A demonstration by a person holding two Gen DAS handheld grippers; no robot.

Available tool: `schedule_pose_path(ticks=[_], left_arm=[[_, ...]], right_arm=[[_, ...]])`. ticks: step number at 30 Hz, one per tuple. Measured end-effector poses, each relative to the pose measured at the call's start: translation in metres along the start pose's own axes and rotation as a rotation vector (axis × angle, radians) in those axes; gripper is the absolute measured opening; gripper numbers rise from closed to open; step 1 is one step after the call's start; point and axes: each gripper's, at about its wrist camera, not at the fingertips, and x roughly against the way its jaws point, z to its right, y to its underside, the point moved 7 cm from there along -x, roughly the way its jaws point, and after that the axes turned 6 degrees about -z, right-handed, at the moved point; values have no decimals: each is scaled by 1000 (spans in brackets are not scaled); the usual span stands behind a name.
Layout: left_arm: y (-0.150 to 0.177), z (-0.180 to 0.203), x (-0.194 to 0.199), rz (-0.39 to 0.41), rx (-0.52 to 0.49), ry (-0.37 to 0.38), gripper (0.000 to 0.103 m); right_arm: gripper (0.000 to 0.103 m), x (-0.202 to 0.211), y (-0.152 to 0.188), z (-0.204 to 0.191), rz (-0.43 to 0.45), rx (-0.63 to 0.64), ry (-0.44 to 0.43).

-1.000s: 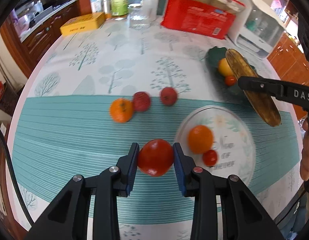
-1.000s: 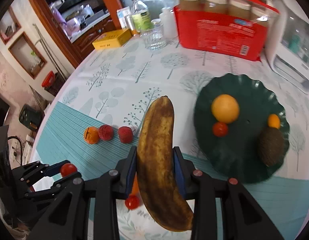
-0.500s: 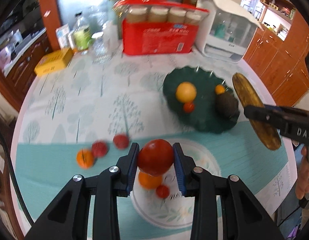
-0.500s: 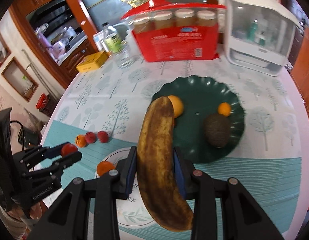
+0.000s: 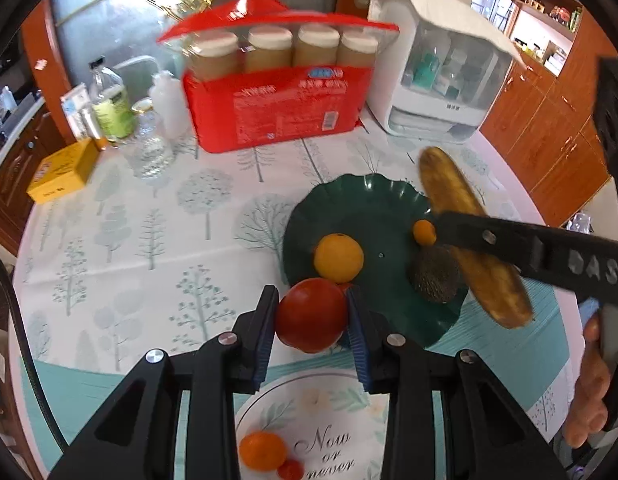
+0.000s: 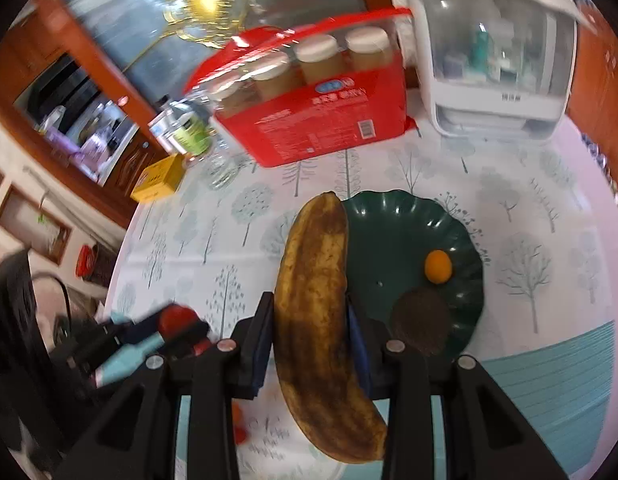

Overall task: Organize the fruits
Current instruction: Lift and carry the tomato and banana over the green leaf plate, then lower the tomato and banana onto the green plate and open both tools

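Note:
In the left wrist view my left gripper (image 5: 311, 320) is shut on a red tomato (image 5: 311, 316), held over the near rim of the dark green plate (image 5: 369, 208). On that plate lie a large orange (image 5: 338, 258), a small orange (image 5: 424, 232) and a dark rough avocado (image 5: 435, 278). My right gripper (image 6: 311, 320) is shut on a brown-spotted banana (image 6: 313, 300), hanging beside the green plate (image 6: 409, 224) with its small orange (image 6: 437, 266) and avocado (image 6: 421, 322). The left gripper (image 6: 177, 326) shows blurred at the left there.
A white printed plate (image 5: 349, 420) near the front holds an orange (image 5: 263, 450) and a small tomato (image 5: 291, 470). At the back stand a red pack of jars (image 5: 281, 92), a white appliance (image 5: 441, 80), bottles (image 5: 113, 108) and a yellow box (image 5: 63, 170). A person's hand (image 5: 589, 380) is at the right.
Both grippers have travelled from over the teal mat and white plate toward the green plate, each keeping its fruit. The loose fruits on the mat have dropped out of view.

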Motion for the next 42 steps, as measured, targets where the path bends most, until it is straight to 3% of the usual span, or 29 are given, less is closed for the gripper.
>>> schedule_pose_path(ticks=[7, 14, 24, 30, 35, 42], left_arm=[[7, 14, -57, -71, -6, 48, 33], [8, 24, -94, -114, -8, 87, 33], [10, 36, -115, -140, -18, 123, 33], [11, 42, -116, -143, -33, 126, 34], [9, 40, -109, -115, -24, 113, 56], [6, 36, -96, -92, -21, 94, 63]], right_arm=[[35, -68, -10, 34, -89, -169, -20], [35, -107, -12, 53, -131, -243, -8], [35, -126, -26, 58, -138, -157, 163], [37, -126, -29, 62, -137, -137, 209], [41, -122, -25, 64, -140, -133, 200], [41, -105, -21, 59, -111, -107, 183]])
